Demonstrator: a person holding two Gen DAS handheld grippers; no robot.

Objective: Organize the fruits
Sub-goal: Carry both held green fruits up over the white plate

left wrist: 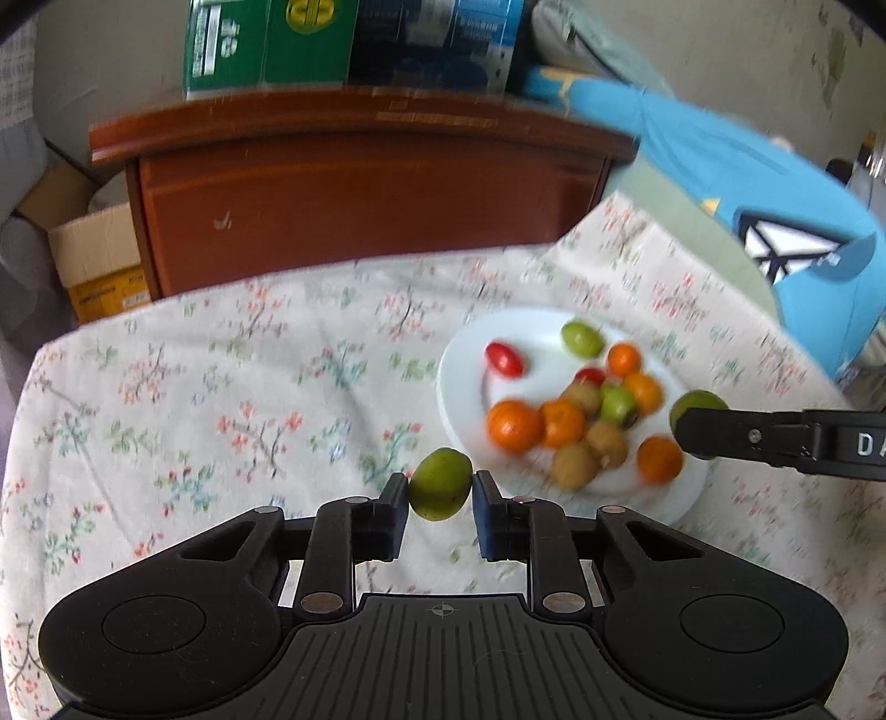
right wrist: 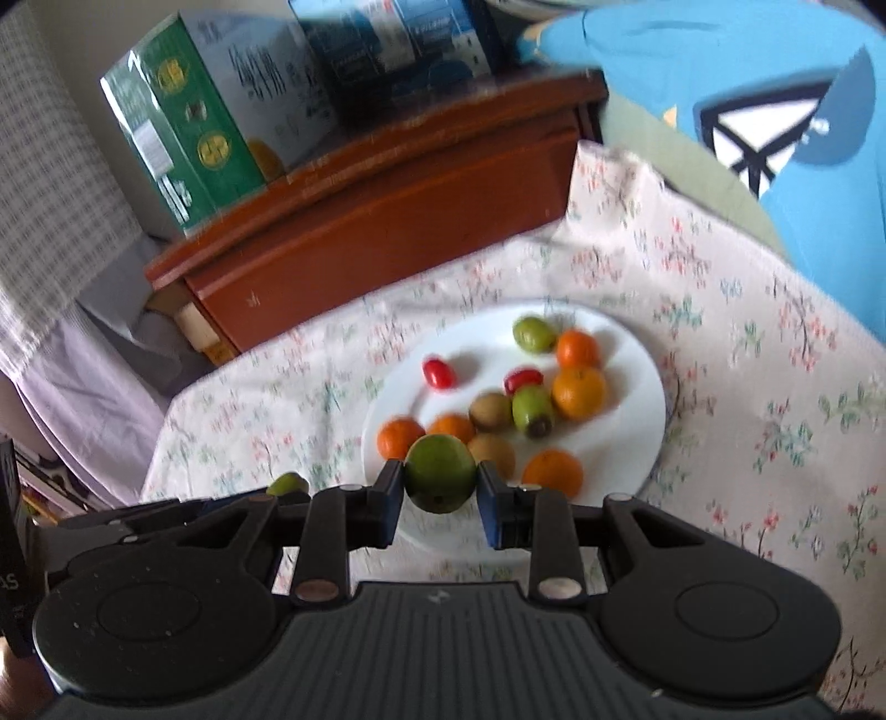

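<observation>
the left gripper point(left wrist: 441, 493) sits at the lower centre of its own view, clenched on a green fruit point(left wrist: 441, 492) that is pinched between the two blue pads, above the floral tablecloth point(left wrist: 221, 399) and just left of the white plate point(left wrist: 462, 382). the right gripper point(right wrist: 440, 490) is likewise at the lower centre of its view and grasps a second green fruit point(right wrist: 440, 481), held over the near edge of the plate. in the left view this same gripper enters from the right edge of the frame, its fruit showing only partly behind the black finger.

on the plate, right of centre in the left view, lie the rest: several oranges point(left wrist: 514, 425), brown kiwis point(left wrist: 576, 465), two red tomatoes point(left wrist: 504, 359) and two more green fruits point(left wrist: 581, 339), mostly heaped together towards the lower right of the plate. no sorting container is visible, so where the held fruits are meant to go cannot be told.

beyond the cloth stands a brown wooden cabinet point(left wrist: 365, 205) with a green carton point(left wrist: 266, 44) on top, at the upper centre of the frame.

the risks, as a judgement: both fruits are round and smooth and held only by their sides, so a loosened squeeze or a quick swing could let one slip, drop onto the cloth and roll off the table edge. both views are smeared with motion blur, which suggests fast movement. the two grippers are also near each other by the plate, and could knock together or nudge the heap, scattering fruit.
</observation>
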